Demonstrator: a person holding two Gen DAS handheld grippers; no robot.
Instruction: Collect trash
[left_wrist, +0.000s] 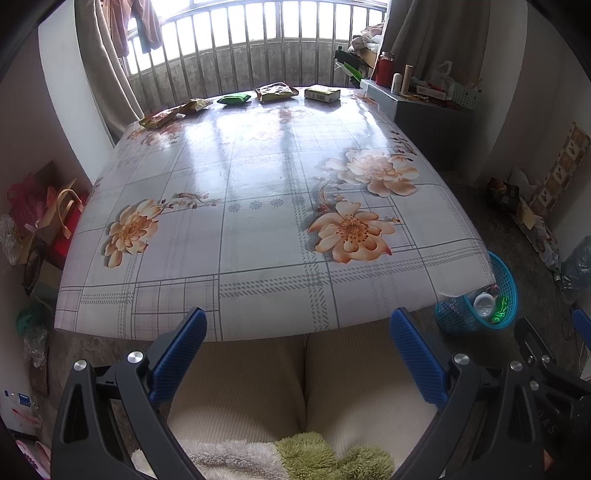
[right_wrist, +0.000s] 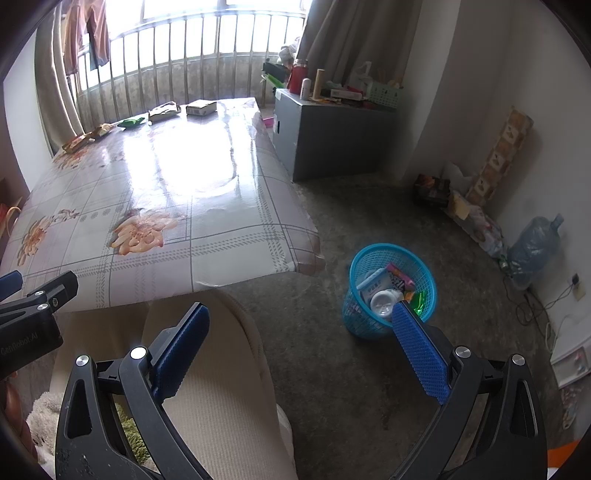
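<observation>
Blue basket (right_wrist: 391, 291) already holds trash; five packets (left_wrist: 236, 99) remain along the worktop's (left_wrist: 258, 236) far edge; both grippers' fingers spread, empty

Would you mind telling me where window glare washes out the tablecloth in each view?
Left wrist view: pale streaks on the far half of the table, flowers still legible. Right wrist view: a blown-out white patch mid-table, erasing the pattern there.

Grey cabinet (right_wrist: 332, 140) w/ water jug (right_wrist: 532, 247) nearby

"GenRobot.AI" in pale letters on left claw's (right_wrist: 11, 282) black body
</observation>
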